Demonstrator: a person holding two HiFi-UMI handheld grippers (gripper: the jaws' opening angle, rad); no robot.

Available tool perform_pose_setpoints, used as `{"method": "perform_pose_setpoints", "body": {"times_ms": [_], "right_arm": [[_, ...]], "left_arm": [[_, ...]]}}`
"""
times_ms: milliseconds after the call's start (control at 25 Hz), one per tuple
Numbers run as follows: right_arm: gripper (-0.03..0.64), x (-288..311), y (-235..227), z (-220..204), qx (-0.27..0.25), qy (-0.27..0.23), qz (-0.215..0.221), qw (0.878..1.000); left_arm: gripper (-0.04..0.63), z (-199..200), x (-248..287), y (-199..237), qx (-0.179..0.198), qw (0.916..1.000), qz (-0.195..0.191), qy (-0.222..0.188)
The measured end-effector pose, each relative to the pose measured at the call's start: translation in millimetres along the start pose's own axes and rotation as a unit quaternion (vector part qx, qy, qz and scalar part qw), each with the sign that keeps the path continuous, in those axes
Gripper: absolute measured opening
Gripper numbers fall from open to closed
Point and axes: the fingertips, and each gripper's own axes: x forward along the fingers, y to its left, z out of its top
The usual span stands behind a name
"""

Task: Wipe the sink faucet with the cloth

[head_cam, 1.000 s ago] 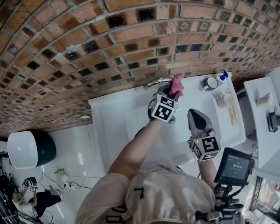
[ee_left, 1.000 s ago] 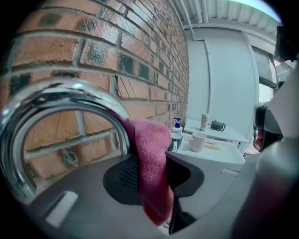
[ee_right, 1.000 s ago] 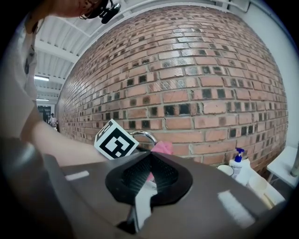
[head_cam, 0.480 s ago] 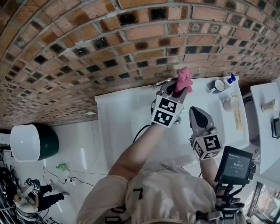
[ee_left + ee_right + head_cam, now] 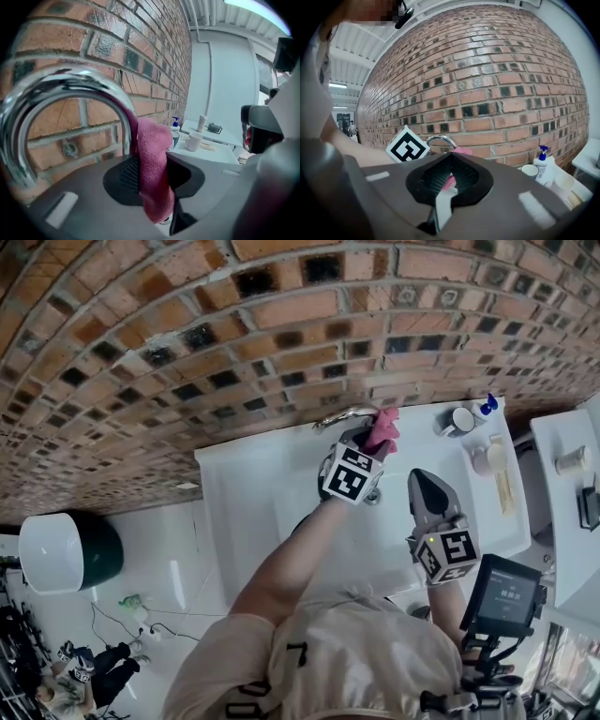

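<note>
Behind both of your grippers stands the brick wall [image 5: 187,334], and it fills the whole far side ahead of the jaws. Under your grippers lies the white sink [image 5: 253,493], with its back edge against the wall.

The chrome faucet [image 5: 70,89] rises at the back of the sink, directly in front of your left gripper [image 5: 364,439]. In the left gripper view its curved spout goes up on the left of the jaws, bends over them and comes down just beyond the jaw tips.

Your left gripper is closed on the pink cloth [image 5: 152,159]. The cloth is clamped between the two jaws, sticks out past their tips and touches the descending end of the spout. A loose part of it hangs down between the jaws toward the basin.

Your right gripper [image 5: 422,482] is beside the left one, on its right side and a little further back from the wall, over the basin and apart from the faucet. Its jaws are together at the tips and there is nothing between them. In the right gripper view the faucet and the cloth are ahead of these jaws and slightly to the left.

To the right of both grippers, on the sink deck near the wall, stands a white mug [image 5: 457,419]. Just beyond it is a pump bottle [image 5: 486,405] with a blue top.
</note>
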Motion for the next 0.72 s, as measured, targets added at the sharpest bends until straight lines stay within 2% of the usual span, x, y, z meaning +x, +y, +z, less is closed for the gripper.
{"method": "perform_pose_setpoints", "body": {"times_ms": [120,280,400,520,600,720], "right_arm": [[-0.018,-1,7,8,-0.003,-0.01,0.007,1.0],[-0.018,2,24,26,-0.013,-0.03,0.023,0.999],[-0.017,2,39,39,-0.024,-0.04,0.037,0.998],[-0.017,-1,58,43,-0.03,-0.04,0.05,0.997],[-0.018,-2,73,43,-0.032,-0.038,0.063,0.997],[-0.018,-3,101,47,-0.04,-0.044,0.085,0.995]], "left_arm": [[0.114,-2,-10,-5,0.013,0.9999,0.001,-0.009],[0.114,28,-40,-6,0.018,0.9974,0.011,-0.069],[0.114,53,-76,8,-0.021,0.9925,0.032,-0.116],[0.114,60,-119,21,-0.065,0.9846,0.046,-0.156],[0.115,49,-148,32,-0.078,0.9809,0.064,-0.166],[0.115,16,-187,49,-0.082,0.9786,0.104,-0.158]]}}
